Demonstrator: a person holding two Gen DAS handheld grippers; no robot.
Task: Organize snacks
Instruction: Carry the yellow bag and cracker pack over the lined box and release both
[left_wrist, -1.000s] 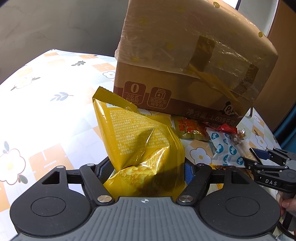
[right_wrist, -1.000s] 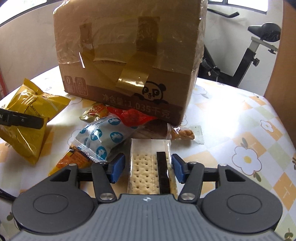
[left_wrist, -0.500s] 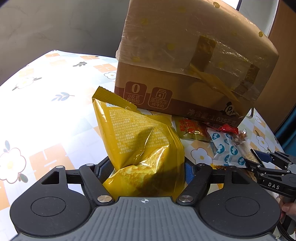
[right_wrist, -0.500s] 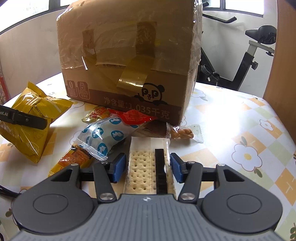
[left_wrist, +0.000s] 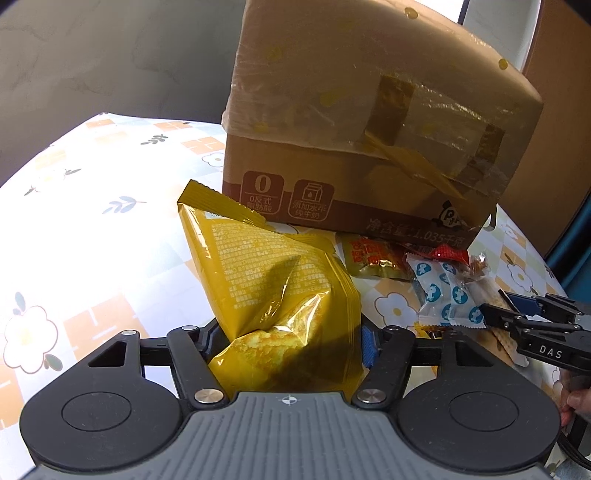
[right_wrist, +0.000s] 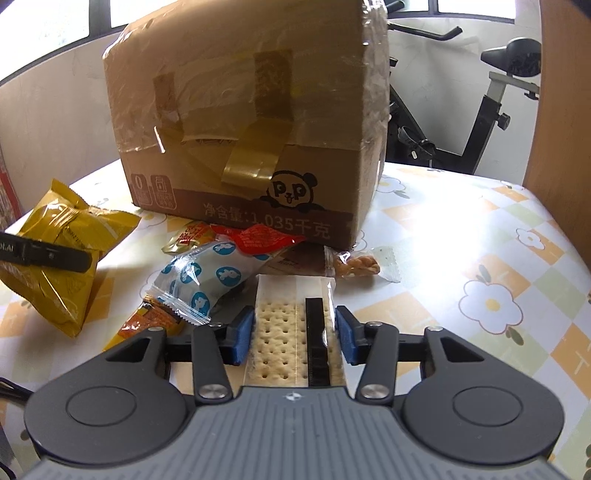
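right wrist view, flowered tablecloth (right_wrist: 480, 229), exercise bike (right_wrist: 480, 110) behind, right hand-held gripper (right_wrist: 295, 332) closing around cracker pack (right_wrist: 280, 332)

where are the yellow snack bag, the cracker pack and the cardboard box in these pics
yellow snack bag (left_wrist: 266, 273), left wrist view, on its printed back panel
cracker pack (right_wrist: 277, 332), right wrist view, on the crackers under the clear wrap
cardboard box (right_wrist: 325, 155), right wrist view, on its taped front face
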